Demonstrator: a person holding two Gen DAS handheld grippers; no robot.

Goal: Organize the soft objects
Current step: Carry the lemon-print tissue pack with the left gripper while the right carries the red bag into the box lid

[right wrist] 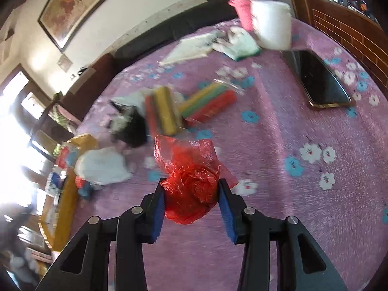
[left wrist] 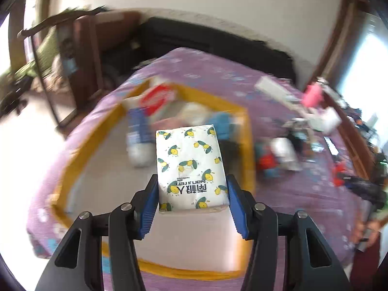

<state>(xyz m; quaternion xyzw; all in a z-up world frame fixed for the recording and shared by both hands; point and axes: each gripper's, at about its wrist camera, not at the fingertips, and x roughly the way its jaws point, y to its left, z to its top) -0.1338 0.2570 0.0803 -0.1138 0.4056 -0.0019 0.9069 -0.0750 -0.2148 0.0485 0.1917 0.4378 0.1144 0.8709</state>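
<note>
Lemon-printed tissue pack [left wrist: 191, 167] sits clamped in the left hand-held gripper [left wrist: 192, 194] above the yellow box [left wrist: 245, 111] on the bed [left wrist: 303, 186]; the right hand-held gripper [right wrist: 191, 198] grips a red plastic bag [right wrist: 191, 177]. Release the pack only once low inside the box.

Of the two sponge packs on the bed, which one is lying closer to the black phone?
The flat-lying sponge pack with the red strip; the other sponge pack, standing on edge, sits farther from the phone.

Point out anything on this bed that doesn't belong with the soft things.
A dark phone lies flat on the purple bedspread near the wooden headboard, hard and glossy, unlike the red plastic bag and bright sponges nearby.
</note>
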